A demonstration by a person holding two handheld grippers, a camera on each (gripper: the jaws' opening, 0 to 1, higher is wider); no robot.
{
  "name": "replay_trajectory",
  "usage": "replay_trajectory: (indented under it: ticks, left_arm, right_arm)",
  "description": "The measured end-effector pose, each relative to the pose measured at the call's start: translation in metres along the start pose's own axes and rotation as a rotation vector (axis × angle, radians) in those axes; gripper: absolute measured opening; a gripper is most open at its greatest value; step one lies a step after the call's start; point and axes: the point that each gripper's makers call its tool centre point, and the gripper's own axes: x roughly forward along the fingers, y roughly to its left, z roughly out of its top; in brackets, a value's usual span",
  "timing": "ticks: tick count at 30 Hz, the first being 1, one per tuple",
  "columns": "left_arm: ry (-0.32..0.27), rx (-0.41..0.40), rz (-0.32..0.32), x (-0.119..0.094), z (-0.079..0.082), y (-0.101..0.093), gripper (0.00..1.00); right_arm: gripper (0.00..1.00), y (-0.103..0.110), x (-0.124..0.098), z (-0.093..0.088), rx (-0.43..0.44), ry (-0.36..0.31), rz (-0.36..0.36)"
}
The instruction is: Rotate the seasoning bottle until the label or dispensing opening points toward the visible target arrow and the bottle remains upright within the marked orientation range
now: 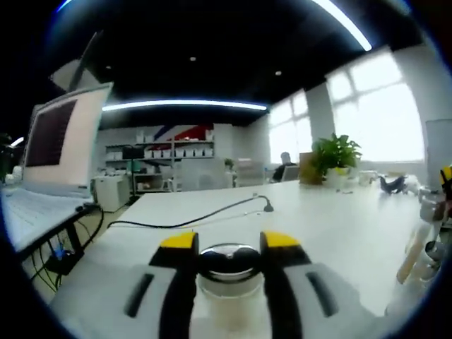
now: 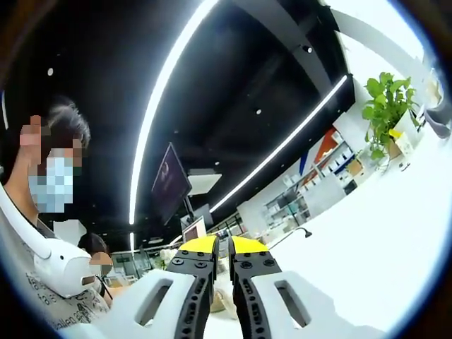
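Observation:
The seasoning bottle (image 1: 227, 274), clear glass with a shiny metal cap, stands upright on the white table (image 1: 339, 226) at the bottom centre of the left gripper view. My left gripper (image 1: 227, 244) is shut on it, one yellow-tipped jaw pressed against each side just under the cap. I cannot make out a label, opening or arrow. In the right gripper view, my right gripper (image 2: 223, 244) is tilted up toward the ceiling. Its jaws stand almost together, shut with nothing between them.
A black cable (image 1: 191, 217) runs across the table beyond the bottle. An open laptop (image 1: 49, 152) sits at the left edge. A potted plant (image 1: 335, 157) stands at the far right, and blurred pale objects (image 1: 422, 244) crowd the right edge. A masked person (image 2: 49, 212) is close on the left.

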Motion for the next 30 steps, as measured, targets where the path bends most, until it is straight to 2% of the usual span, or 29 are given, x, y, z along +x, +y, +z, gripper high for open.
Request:
replay_trajectory:
  ticks: [7,11,14,17,18,24,27,30]
  left_arm:
    - [-0.029,-0.017,-0.035,-0.032,0.008,-0.017,0.35]
    - [-0.042,-0.009,-0.065,-0.049,0.010,-0.029,0.36]
    - [-0.057,-0.049,-0.089,-0.061,0.009,-0.038,0.36]
    - [-0.061,-0.035,-0.113,-0.072,0.009,-0.051,0.36]
    - [-0.057,-0.013,-0.118,-0.076,0.009,-0.056,0.36]
    - [-0.054,-0.001,-0.144,-0.089,0.003,-0.073,0.36]
    - [-0.048,-0.072,-0.177,-0.098,-0.003,-0.083,0.36]
    - [-0.054,-0.078,-0.179,-0.106,-0.007,-0.087,0.36]
  right_arm:
    - [0.05,0.002,0.001,-0.007,-0.002,0.019,0.005]
    - [0.11,0.007,0.002,-0.007,-0.010,0.014,0.043]
    - [0.11,0.012,0.002,-0.008,0.001,0.009,0.069]
    - [0.11,0.013,0.003,-0.008,-0.003,0.008,0.072]
    - [0.11,0.014,0.003,-0.008,-0.002,0.008,0.074]
    - [0.11,0.012,0.003,-0.009,0.000,0.009,0.070]
    - [0.11,0.013,0.002,-0.008,0.002,0.005,0.069]
    - [0.11,0.014,0.002,-0.008,0.002,0.005,0.077]
